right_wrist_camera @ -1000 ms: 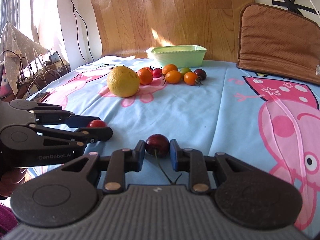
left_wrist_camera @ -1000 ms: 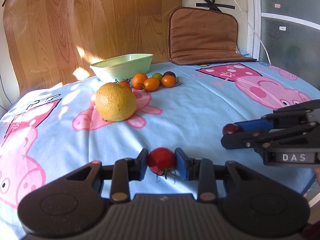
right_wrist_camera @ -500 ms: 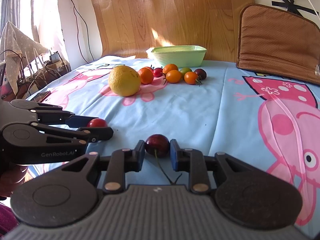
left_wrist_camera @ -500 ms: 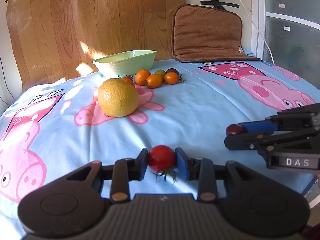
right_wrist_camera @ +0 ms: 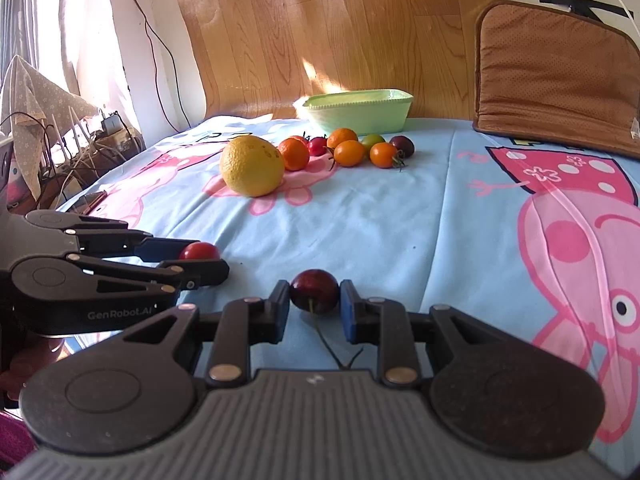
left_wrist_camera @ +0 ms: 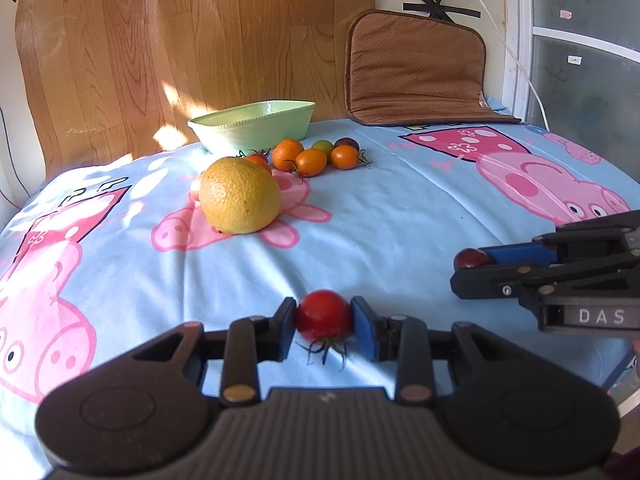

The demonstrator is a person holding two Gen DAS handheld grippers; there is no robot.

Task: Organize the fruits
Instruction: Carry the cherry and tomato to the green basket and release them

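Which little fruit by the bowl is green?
The green tomato in the back row, right in front of the green bowl, between an orange fruit and the dark purple one. Its neighbours are orange, red or purple.

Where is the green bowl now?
In both views the green bowl stands at the table's far edge, before the wood panel, just behind the small fruits.

A brown cushion leans upright behind the cartoon-pig tablecloth.
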